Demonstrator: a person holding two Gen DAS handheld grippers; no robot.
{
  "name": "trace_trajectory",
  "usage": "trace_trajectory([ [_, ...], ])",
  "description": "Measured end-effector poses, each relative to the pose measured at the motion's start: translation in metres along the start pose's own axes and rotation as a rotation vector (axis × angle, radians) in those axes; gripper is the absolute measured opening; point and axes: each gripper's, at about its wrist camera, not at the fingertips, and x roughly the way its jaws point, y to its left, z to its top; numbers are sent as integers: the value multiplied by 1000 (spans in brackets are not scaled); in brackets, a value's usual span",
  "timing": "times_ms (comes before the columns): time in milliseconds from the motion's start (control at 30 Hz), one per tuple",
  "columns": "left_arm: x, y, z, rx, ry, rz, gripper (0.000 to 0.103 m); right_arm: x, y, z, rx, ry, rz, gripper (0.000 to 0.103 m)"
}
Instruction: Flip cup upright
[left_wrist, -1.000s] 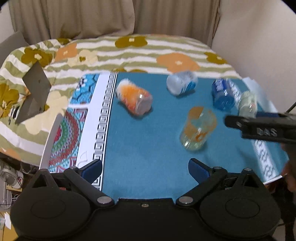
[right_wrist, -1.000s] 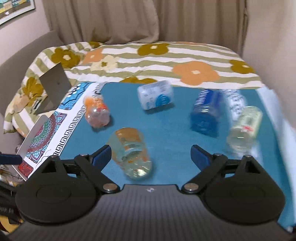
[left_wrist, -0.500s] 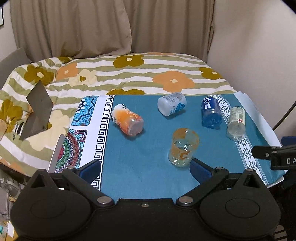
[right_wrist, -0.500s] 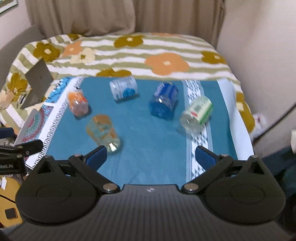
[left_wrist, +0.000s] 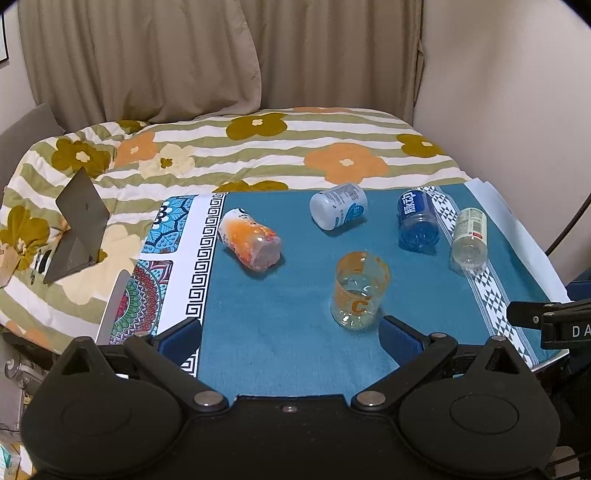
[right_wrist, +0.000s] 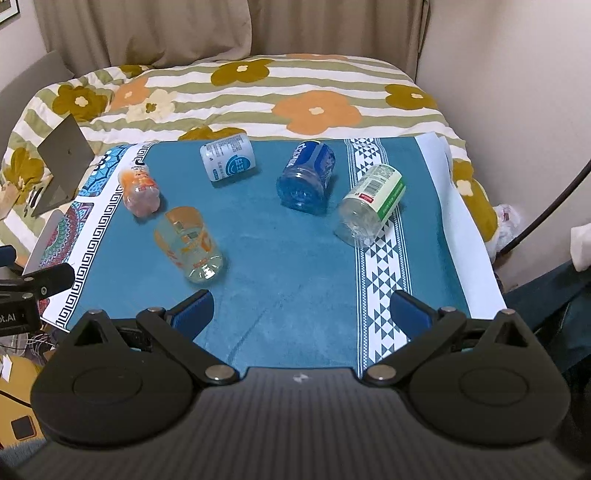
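A clear cup with orange print (left_wrist: 360, 290) stands upright on the teal mat (left_wrist: 288, 295); it also shows in the right wrist view (right_wrist: 188, 245). An orange cup (left_wrist: 249, 240), a white-blue cup (left_wrist: 339, 206), a blue cup (left_wrist: 417, 221) and a clear green-labelled cup (left_wrist: 469, 236) lie on their sides. My left gripper (left_wrist: 290, 332) is open and empty at the mat's near edge, just short of the upright cup. My right gripper (right_wrist: 301, 308) is open and empty above the near edge; part of it shows at the right of the left wrist view (left_wrist: 550, 319).
The mat lies on a table against a bed with a flowered quilt (left_wrist: 258, 147). A grey folded stand (left_wrist: 79, 225) sits on the quilt at left. A wall (left_wrist: 517, 92) and a dark cable (right_wrist: 554, 203) are to the right.
Both grippers have pulled back and up from the mat, widening the view. The orange-print cup stands upright and free; a second ago it appeared blurred and tilted near the grippers.
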Motion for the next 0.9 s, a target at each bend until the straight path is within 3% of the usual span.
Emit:
trace_trajectory([
  [900,-7,2,-3,16,-14,3,103,-2,1,-3,12,-1,-2,103],
])
